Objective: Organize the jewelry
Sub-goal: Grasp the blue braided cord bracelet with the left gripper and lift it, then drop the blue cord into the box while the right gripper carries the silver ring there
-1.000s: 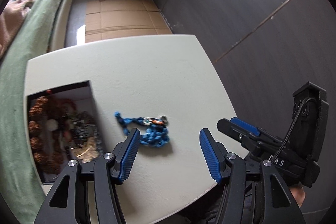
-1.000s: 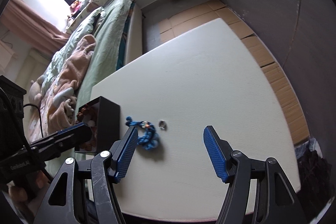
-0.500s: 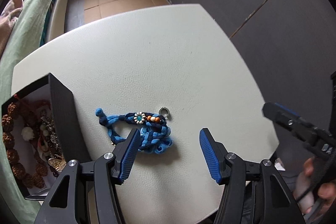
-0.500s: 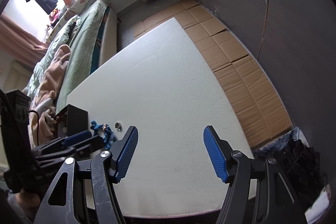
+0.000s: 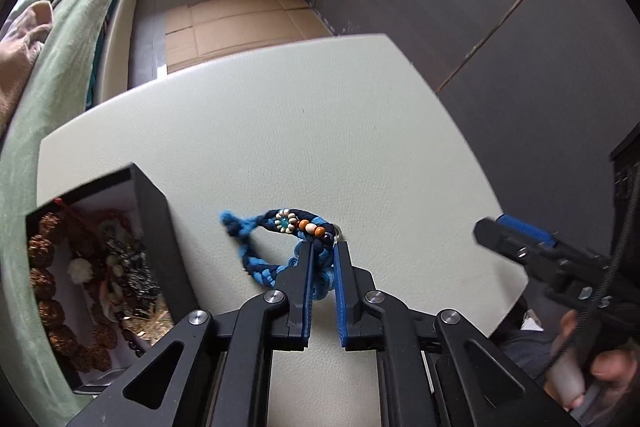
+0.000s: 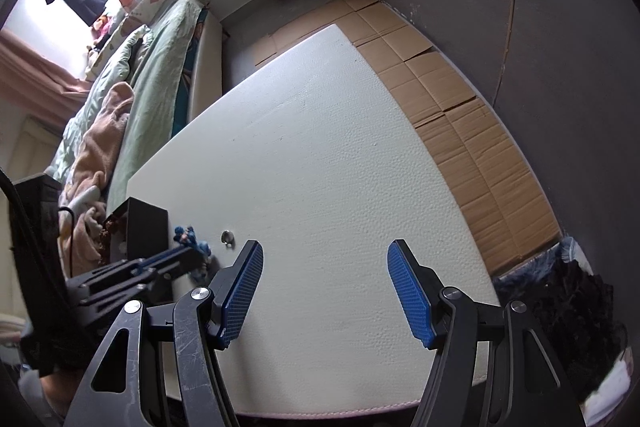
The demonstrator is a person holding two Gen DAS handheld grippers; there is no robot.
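A blue braided bracelet (image 5: 280,227) with a bead flower and orange beads lies on the white table (image 5: 320,127), just right of an open black jewelry box (image 5: 158,227). My left gripper (image 5: 323,247) points down at it, its jaws closing tight, and the braid's right end is pinched between the blue pads. A small silver ring (image 5: 339,235) lies on the table right at the fingertips. In the right wrist view the ring (image 6: 228,237) sits apart from the bracelet (image 6: 186,235). My right gripper (image 6: 324,251) hovers open over bare table, nothing between its fingers.
The box holds brown bead strings and other jewelry (image 5: 80,279). A bed with green bedding (image 5: 60,67) runs along the table's left side. Flattened cardboard (image 6: 460,115) covers the floor beyond the table, and a dark wall stands to the right.
The left gripper came down over the bracelet and went from wide open to shut on its right end. The right gripper swung away to the right and stayed open.
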